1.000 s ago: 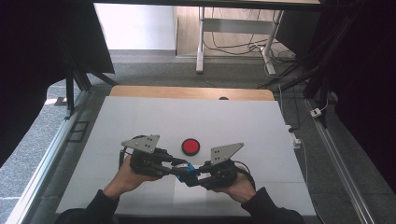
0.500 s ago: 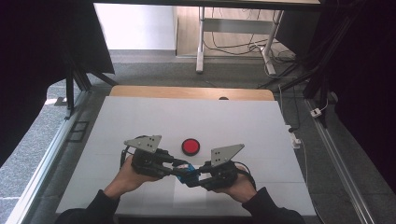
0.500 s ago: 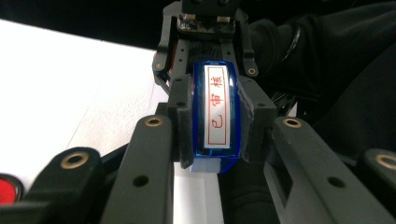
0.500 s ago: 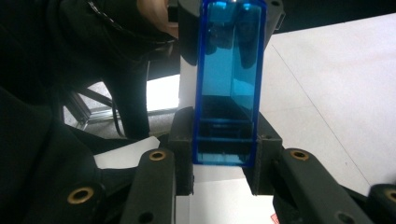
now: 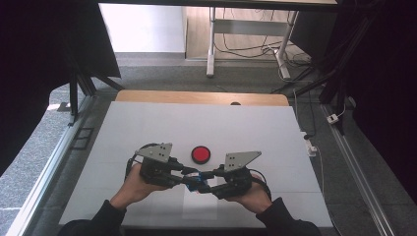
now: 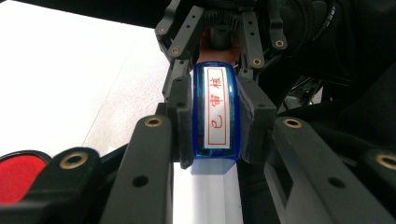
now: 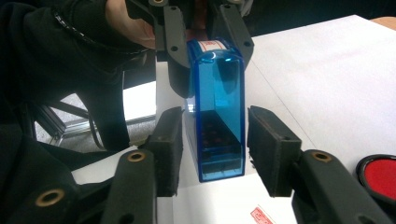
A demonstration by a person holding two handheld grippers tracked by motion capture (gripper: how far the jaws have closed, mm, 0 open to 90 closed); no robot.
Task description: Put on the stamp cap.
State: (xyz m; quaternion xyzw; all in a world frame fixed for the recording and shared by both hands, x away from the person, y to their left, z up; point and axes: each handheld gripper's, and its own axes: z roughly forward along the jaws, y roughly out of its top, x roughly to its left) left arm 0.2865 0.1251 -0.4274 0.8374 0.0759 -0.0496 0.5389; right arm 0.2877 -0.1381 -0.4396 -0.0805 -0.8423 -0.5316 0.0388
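The blue plastic stamp (image 6: pixel 215 116) is held up just above the white tabletop (image 5: pixel 147 128), between the two hands. It is pinched tight at its top end by the left tool (image 6: pixel 215 126). The right tool (image 7: pixel 215 149) has just been opening; its pads (image 7: pixel 273 149) are seen off the stamp's sides. The stamp is judged light, hard and smooth (a bit slippery), so the flat sides are best gripped. A red ink pad (image 5: pixel 200 154) is seen nearby.
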